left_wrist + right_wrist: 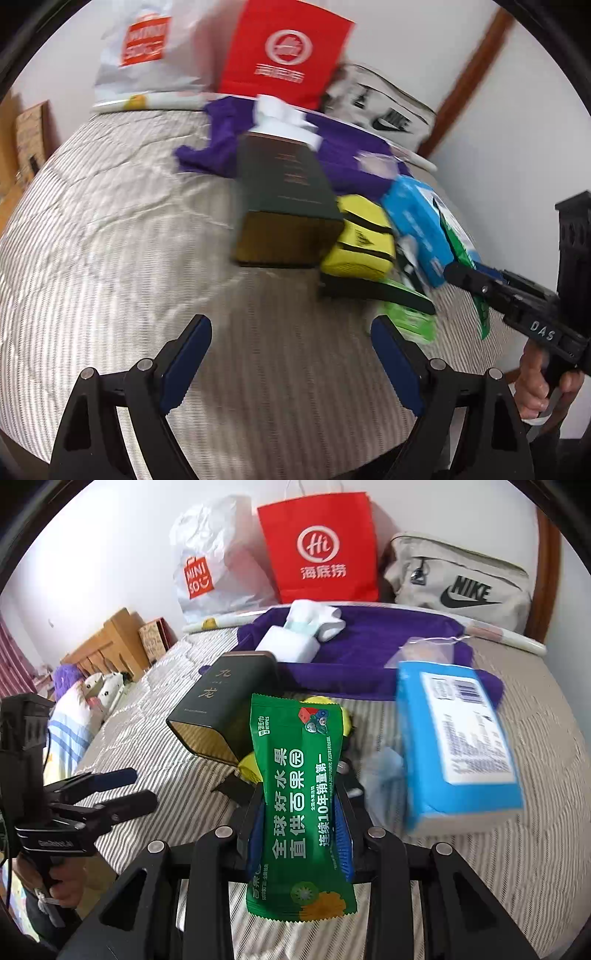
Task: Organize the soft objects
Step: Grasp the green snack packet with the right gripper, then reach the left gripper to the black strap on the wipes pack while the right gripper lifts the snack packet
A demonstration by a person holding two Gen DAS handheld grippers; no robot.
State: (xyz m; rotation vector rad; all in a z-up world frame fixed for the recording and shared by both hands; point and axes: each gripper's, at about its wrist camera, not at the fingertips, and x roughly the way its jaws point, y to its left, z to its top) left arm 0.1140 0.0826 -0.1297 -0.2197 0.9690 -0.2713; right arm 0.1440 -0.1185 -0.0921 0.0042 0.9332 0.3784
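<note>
My right gripper (301,812) is shut on a green wet-wipes packet (299,794) and holds it above the striped bed (498,867). The packet also shows in the left wrist view (461,251). A blue tissue pack (458,746) sits tilted just right of it. A yellow pouch (358,240) and a dark green tin (284,203) lie behind. White socks (310,624) rest on a purple cloth (388,642). My left gripper (291,347) is open and empty over bare bedding, in front of the tin.
A white Miniso bag (210,565), a red paper bag (321,550) and a grey Nike bag (458,576) stand along the wall at the back. Pillows (74,709) and a wooden headboard (110,638) lie at the left.
</note>
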